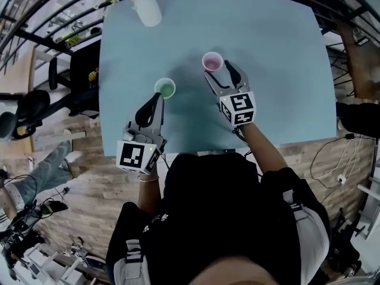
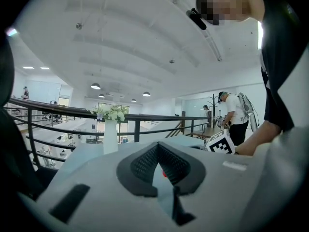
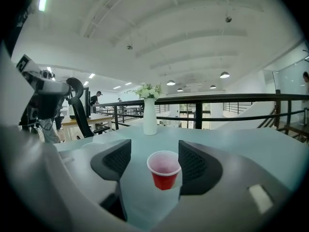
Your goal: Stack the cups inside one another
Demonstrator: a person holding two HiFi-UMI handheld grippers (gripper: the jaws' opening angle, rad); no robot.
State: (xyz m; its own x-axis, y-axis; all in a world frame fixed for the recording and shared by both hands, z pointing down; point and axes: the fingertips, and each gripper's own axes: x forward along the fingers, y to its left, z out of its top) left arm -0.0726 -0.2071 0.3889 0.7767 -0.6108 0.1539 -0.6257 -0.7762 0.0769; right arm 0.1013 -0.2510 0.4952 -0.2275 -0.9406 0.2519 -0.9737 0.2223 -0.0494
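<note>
Two cups are seen standing apart on the light blue table (image 1: 279,70): a green cup (image 1: 165,88) left of centre in the head view, and a red cup (image 3: 164,170) to its right and slightly higher. The red cup is flanked, unclamped, by the spread jaws of the right gripper (image 1: 221,74). The left gripper (image 1: 155,101), its jaws closed together on nothing, is held just below the green cup. A white vase (image 1: 146,8) is set at the upper left.

your desk (image 1: 267,70): smooth, matt pale-blue top.
red cup (image 3: 164,170): thin glossy plastic, whitish lining.
green cup (image 1: 165,88): same plastic look.
your right gripper (image 1: 221,73): matt grey plastic shell; pads (image 3: 195,164) black, ribbed, rubbery.
vase (image 3: 149,115), far edge: smooth white.
floor (image 1: 89,177): wood-grain planks.
</note>
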